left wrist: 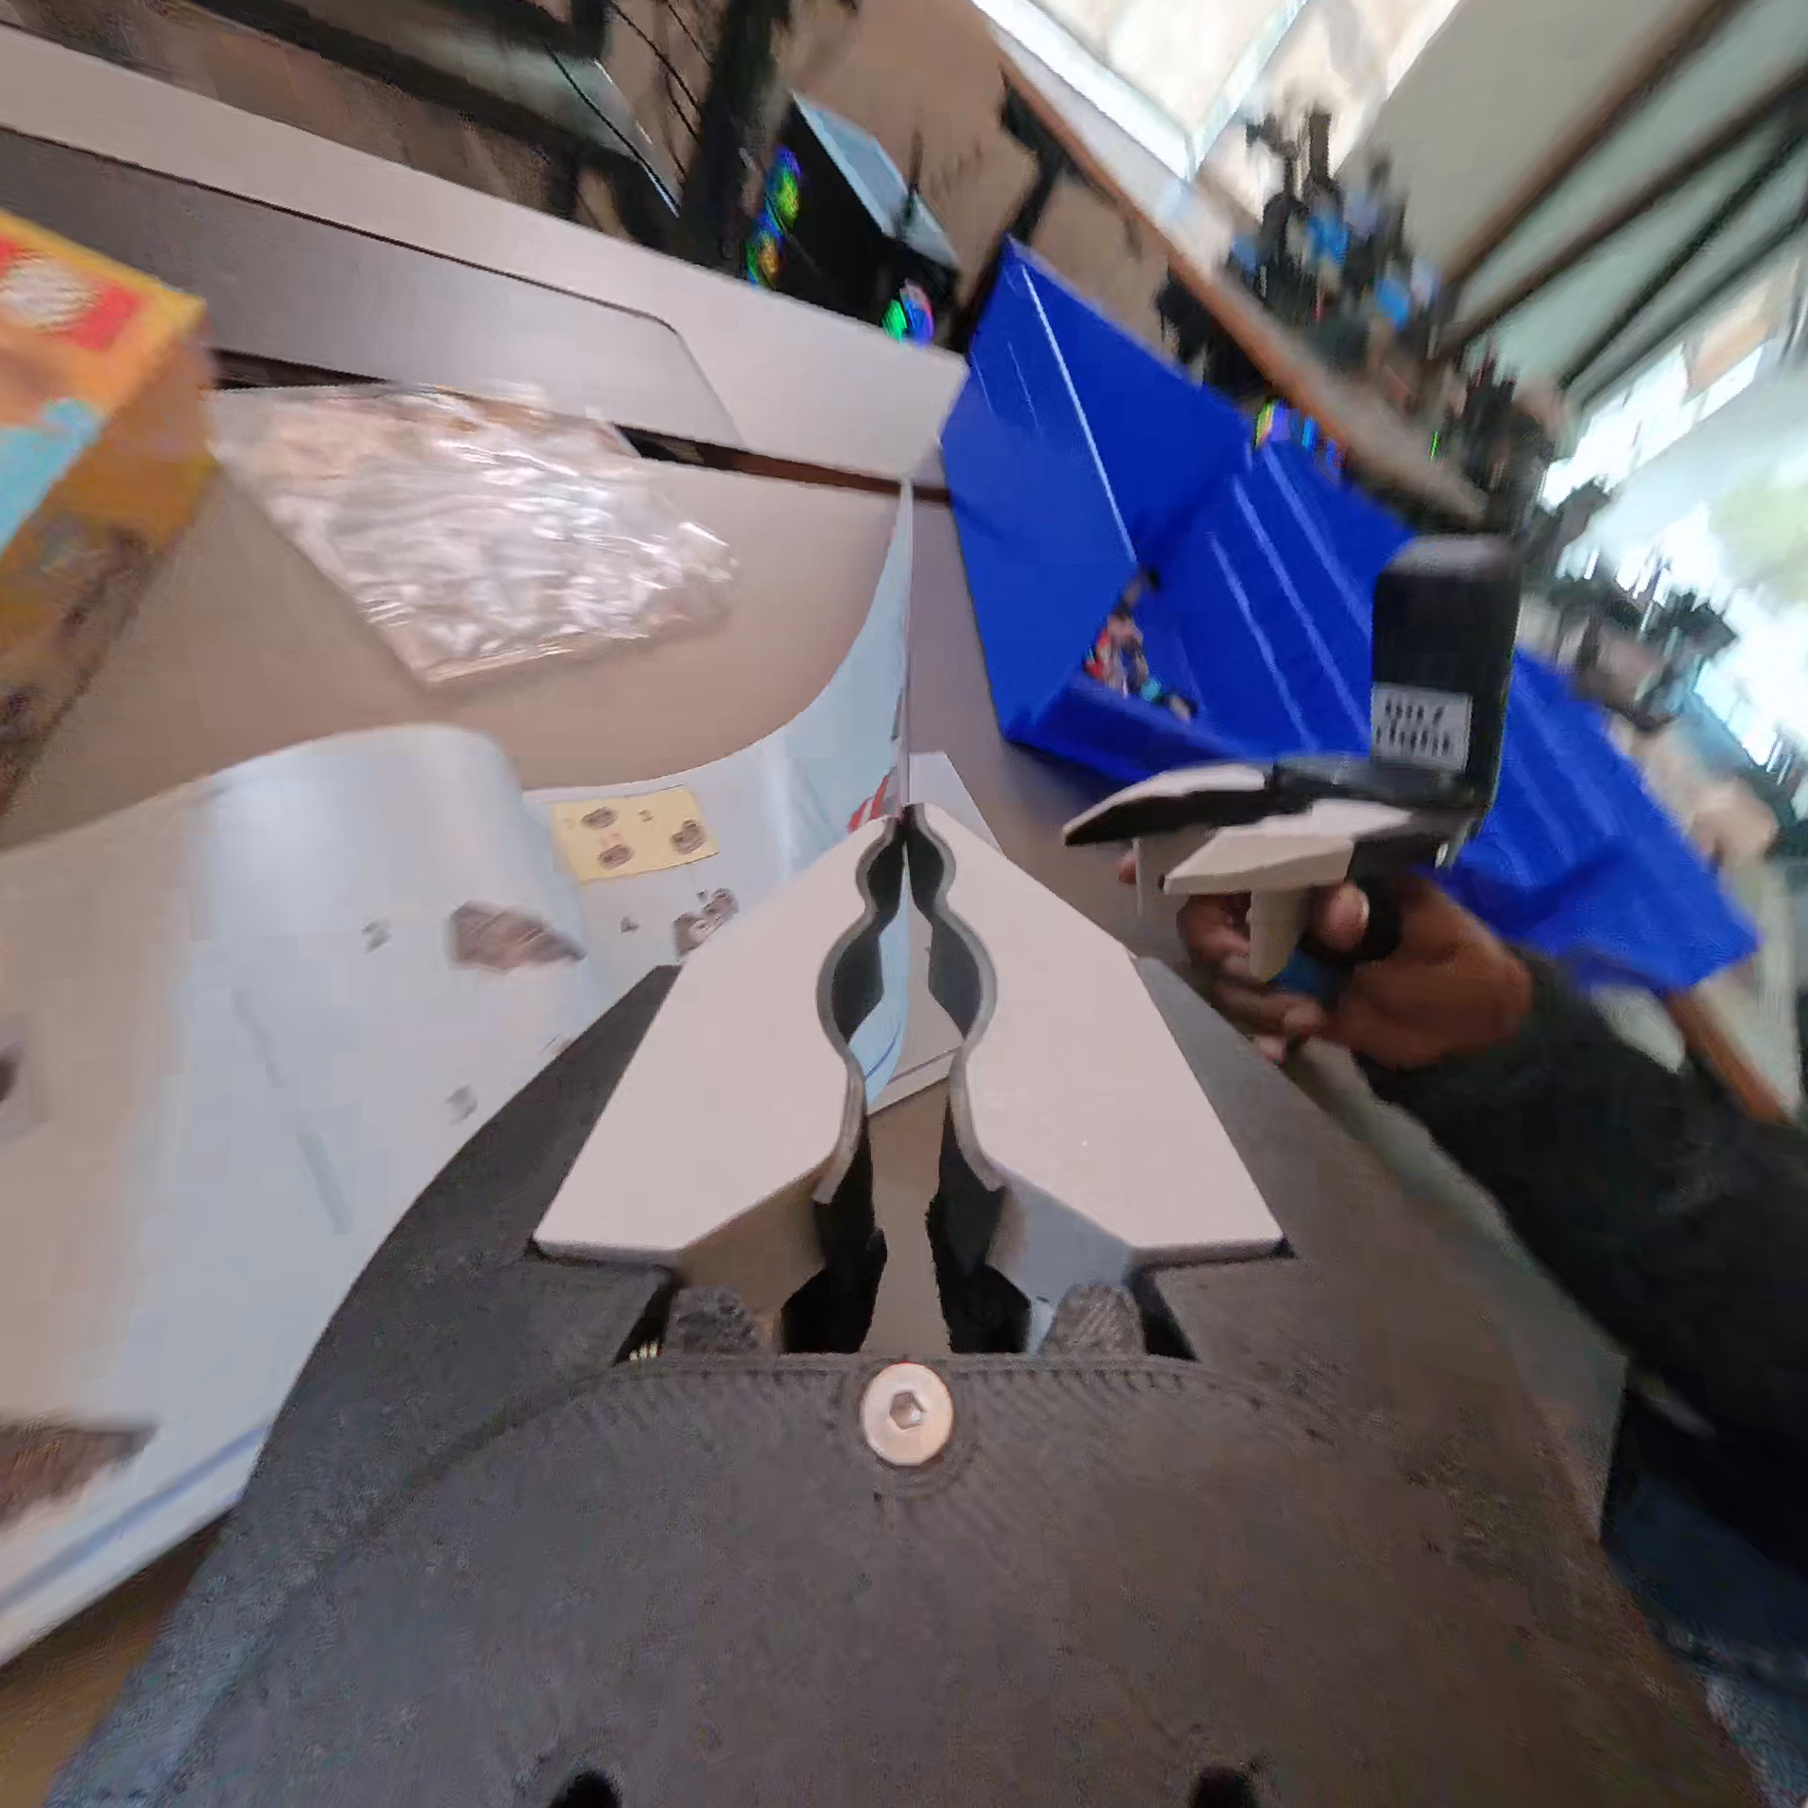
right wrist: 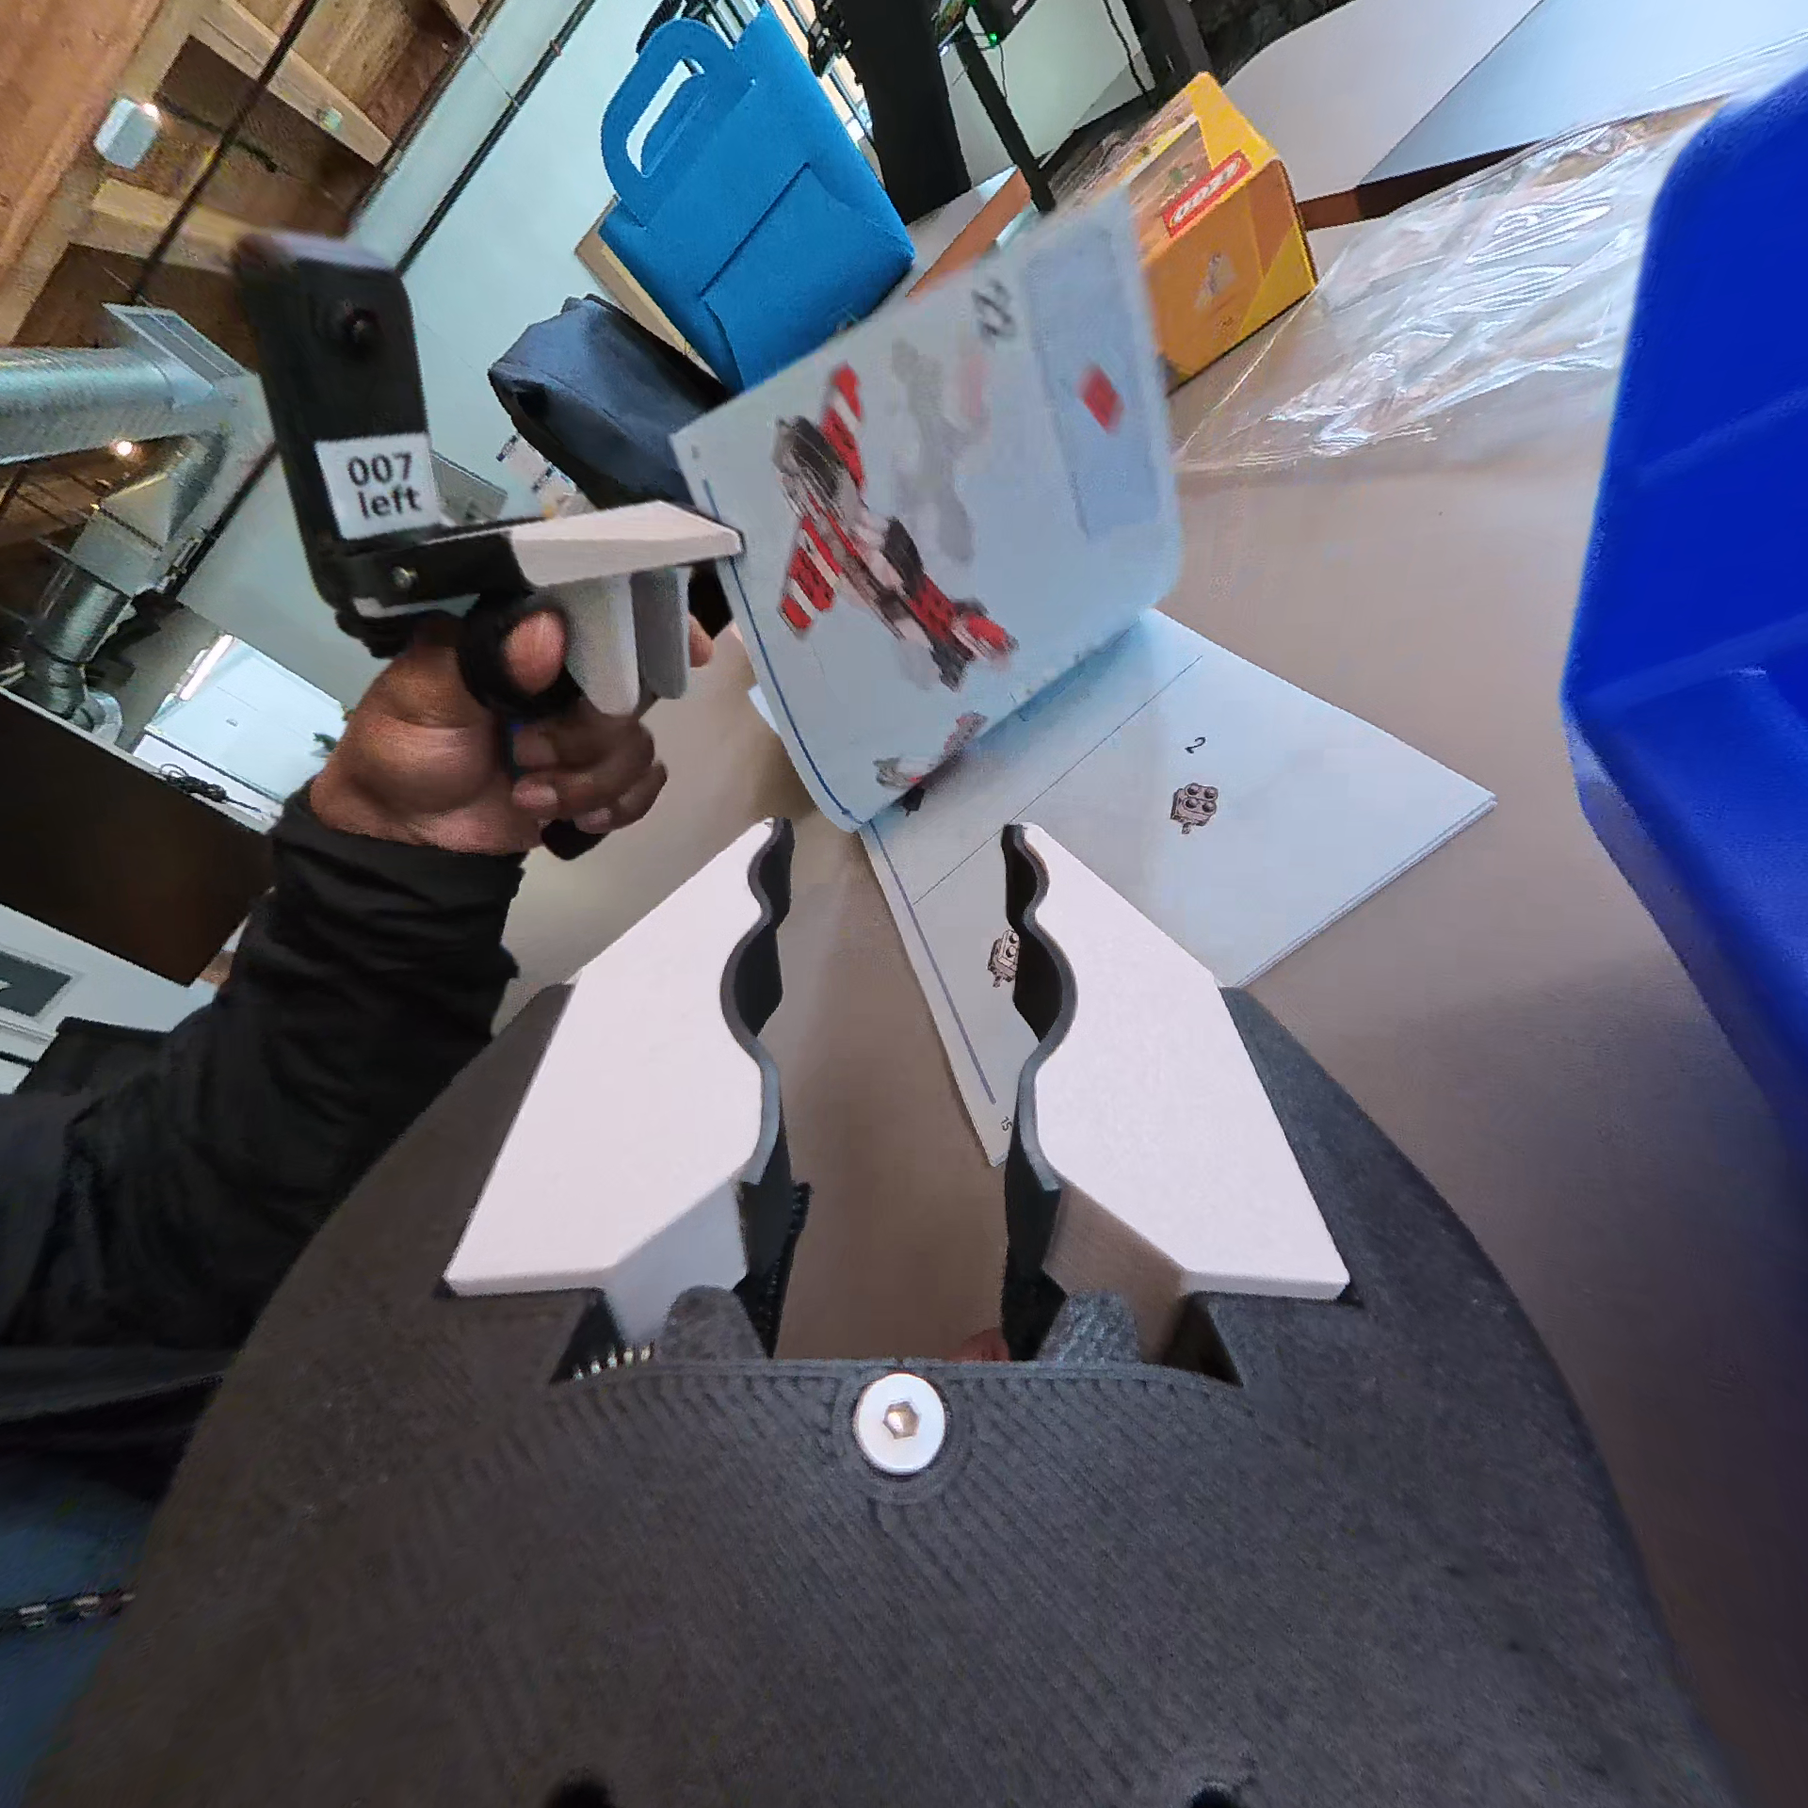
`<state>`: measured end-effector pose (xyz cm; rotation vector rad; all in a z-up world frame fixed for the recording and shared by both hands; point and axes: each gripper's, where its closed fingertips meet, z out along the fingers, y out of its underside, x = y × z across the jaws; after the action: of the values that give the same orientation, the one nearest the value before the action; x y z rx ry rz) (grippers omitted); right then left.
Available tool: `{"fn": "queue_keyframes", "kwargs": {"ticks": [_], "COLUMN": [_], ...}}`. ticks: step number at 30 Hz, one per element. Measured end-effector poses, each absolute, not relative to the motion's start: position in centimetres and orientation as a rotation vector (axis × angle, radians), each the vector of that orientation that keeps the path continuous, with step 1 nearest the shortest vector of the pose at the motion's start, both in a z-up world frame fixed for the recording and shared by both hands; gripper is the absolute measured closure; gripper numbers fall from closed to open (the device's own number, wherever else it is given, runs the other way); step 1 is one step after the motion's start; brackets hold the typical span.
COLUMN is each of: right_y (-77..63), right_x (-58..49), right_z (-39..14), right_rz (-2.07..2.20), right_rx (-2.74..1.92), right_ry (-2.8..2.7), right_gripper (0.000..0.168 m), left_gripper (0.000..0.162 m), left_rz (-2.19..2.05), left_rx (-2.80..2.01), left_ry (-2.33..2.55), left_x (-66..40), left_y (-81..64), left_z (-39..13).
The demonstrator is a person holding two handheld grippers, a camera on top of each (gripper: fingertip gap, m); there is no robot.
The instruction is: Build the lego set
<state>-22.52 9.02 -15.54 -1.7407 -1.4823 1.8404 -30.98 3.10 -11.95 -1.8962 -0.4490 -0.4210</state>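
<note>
Pinching the edge of a raised page of the instruction booklet point(right wrist: 939, 548), the left claw point(left wrist: 908, 832) has its fingers pressed together on the paper, lifting that page above the rest of the booklet, which lies open on the counter point(right wrist: 1370, 685). The right claw point(right wrist: 895, 841) hovers with its fingers spread, empty, just in front of the booklet's lower pages. A yellow lego box point(right wrist: 1223, 225) and a clear plastic bag point(left wrist: 470, 528) sit farther back on the counter, with a blue bin point(left wrist: 1125, 509) holding loose pieces to the right.
</note>
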Motion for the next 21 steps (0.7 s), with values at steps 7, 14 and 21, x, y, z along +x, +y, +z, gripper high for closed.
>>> {"fn": "queue_keyframes", "kwargs": {"ticks": [7,14,21], "right_y": [8.7,7.6,3.9], "right_x": [-22.6,-24.3,-28.7], "right_z": [-15.7,-15.0,-14.9], "right_rz": [1.749,1.511,1.293], "right_rx": [-1.713,-1.629,-1.523], "right_ry": [-1.505,-1.568,-1.79], "right_gripper": [0.113,0.107,0.102], "left_gripper": [0.161,0.161,0.14], "left_rz": [-0.487,-0.494,-0.479], "left_rx": [-1.493,-1.553,-1.747], "left_ry": [-0.895,-1.066,-1.059], "left_x": [-37.3,-38.8,-38.5], "left_y": [-5.3,-8.6,-8.4], "left_z": [-11.5,-15.5,-18.4]}}
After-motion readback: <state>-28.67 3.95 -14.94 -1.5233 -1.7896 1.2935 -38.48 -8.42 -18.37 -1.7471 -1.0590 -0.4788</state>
